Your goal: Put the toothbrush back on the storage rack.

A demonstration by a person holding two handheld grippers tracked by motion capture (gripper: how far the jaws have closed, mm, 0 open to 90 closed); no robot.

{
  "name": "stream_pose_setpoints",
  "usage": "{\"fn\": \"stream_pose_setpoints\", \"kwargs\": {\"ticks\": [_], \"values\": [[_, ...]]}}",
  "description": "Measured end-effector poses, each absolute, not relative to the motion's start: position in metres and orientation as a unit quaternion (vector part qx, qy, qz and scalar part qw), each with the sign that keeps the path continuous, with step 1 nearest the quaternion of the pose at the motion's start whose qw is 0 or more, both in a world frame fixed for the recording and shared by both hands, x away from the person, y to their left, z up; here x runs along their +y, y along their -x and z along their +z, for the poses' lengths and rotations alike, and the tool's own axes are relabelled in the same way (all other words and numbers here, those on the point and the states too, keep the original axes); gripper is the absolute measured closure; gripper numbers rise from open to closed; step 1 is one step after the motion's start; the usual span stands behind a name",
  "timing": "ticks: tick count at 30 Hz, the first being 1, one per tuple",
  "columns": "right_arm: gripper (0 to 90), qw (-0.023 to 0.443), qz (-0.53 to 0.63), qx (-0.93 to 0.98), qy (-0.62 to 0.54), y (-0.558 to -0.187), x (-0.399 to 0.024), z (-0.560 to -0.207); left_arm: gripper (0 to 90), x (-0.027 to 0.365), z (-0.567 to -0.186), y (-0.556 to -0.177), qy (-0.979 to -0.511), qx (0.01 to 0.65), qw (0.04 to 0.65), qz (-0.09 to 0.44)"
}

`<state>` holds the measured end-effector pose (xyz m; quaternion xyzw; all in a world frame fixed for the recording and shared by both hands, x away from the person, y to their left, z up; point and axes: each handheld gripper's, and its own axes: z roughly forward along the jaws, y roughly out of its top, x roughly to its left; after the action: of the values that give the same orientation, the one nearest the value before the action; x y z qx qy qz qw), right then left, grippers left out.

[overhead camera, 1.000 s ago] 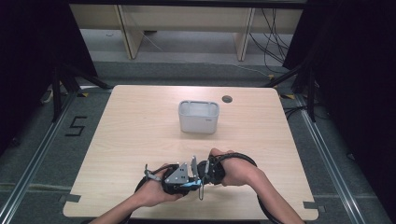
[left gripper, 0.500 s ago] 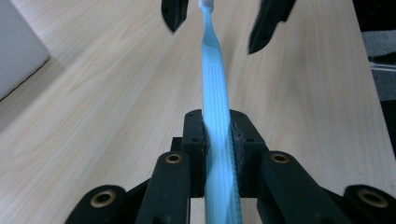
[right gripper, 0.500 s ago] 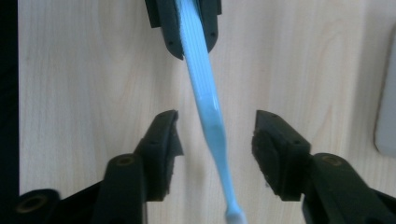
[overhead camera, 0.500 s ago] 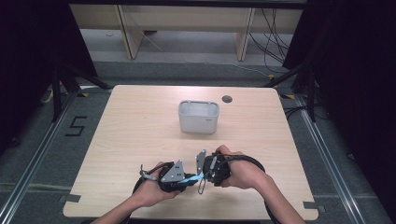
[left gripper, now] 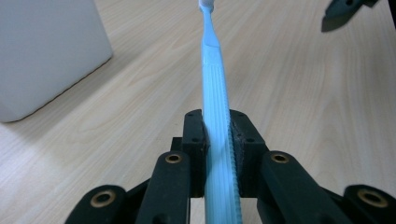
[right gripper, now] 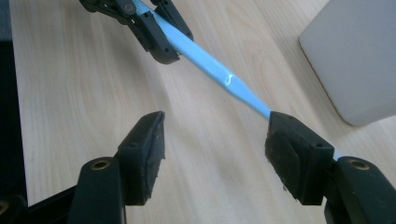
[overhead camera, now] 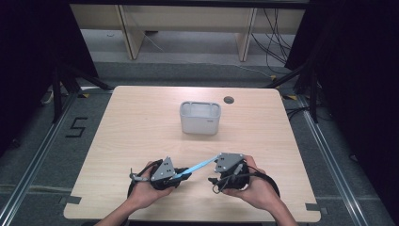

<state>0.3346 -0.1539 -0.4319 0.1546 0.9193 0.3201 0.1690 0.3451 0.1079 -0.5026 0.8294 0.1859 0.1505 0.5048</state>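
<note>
A light blue toothbrush (overhead camera: 200,165) is clamped by its handle in my left gripper (overhead camera: 181,175), which is shut on it near the table's front edge. In the left gripper view the toothbrush (left gripper: 214,93) runs straight out from my left gripper (left gripper: 217,128), brush head far away. My right gripper (overhead camera: 217,165) stands open by the head end. In the right gripper view the toothbrush (right gripper: 210,65) slants from the left gripper (right gripper: 154,35) and passes behind one finger of my right gripper (right gripper: 215,135), not between its jaws.
A white rectangular bin (overhead camera: 200,117) stands at the table's centre, beyond both grippers; the same bin (left gripper: 46,51) is left of the brush in the left gripper view, and this bin (right gripper: 355,56) sits at the upper right of the right gripper view. A dark round hole (overhead camera: 229,100) lies behind it.
The two grippers were pressed close together; the right one has drawn away to the right, and the toothbrush's length now shows between them.
</note>
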Motion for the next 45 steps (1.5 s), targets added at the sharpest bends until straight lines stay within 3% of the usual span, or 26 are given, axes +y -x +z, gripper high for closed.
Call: {"fn": "stream_pose_setpoints", "kwargs": {"ticks": [7, 19, 45], "values": [[36.2, 0.139, 0.371, 0.892, -0.219, -0.335, -0.165, -0.459, 77.8, 0.110, -0.501, -0.345, -0.818, 0.192, 0.518, 0.158], [23.2, 0.099, 0.416, 0.858, -0.284, -0.348, -0.163, -0.470, 77.7, 0.109, -0.500, -0.345, -0.810, 0.194, 0.528, 0.164], [21.7, 0.075, 0.466, 0.814, -0.339, -0.370, -0.151, -0.462, 77.7, 0.112, -0.496, -0.348, -0.783, 0.215, 0.554, 0.187]]}}
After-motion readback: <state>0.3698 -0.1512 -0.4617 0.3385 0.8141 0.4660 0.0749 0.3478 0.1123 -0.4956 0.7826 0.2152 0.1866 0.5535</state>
